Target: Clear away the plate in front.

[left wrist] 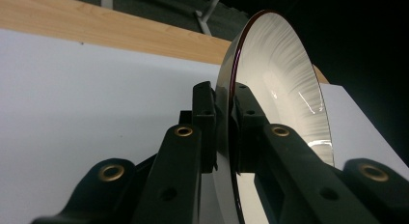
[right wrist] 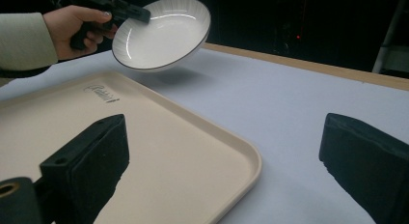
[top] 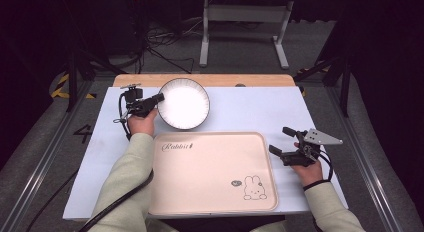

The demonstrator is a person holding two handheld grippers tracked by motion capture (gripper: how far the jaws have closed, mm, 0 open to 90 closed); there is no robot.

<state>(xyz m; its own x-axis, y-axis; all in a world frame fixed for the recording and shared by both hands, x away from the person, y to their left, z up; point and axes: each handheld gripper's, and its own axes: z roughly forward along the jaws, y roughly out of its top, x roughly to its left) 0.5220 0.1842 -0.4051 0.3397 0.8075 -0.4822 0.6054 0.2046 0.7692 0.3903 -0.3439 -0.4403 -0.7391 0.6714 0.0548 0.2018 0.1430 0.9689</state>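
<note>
I see the big tabletop point(top: 240, 112) first. It has a white cover on it, and a strip of bare wood shows along its far edge.

Next biggest is the cream tray point(top: 210, 172). It lies flat on the near part of the tabletop. From the high view I can read the word "Rabbit" in curly letters near its far left corner. Near its near right corner I see a little drawn bunny with a small dark mark beside it. From the right tool's view I see the same curly word from the side, too slanted for me to read, and I see the raised rim of the tray.

Then comes the white bowl point(top: 183, 103) with a dark rim. From the high view it looks like it sits just past the far left corner of the tray. The right tool's view tells me more: the bowl point(right wrist: 161, 33) is up in the air, tipped, with its shadow on the white cover under it. From the left tool's view I see thin lines running down the inside of the bowl point(left wrist: 284, 84).

My left tool point(top: 159, 98) pinches the left rim of the bowl, one jaw inside and one outside.

My right tool point(top: 282, 139) rests by the right edge of the tray. Its jaws stand wide apart and hold nothing.
</note>
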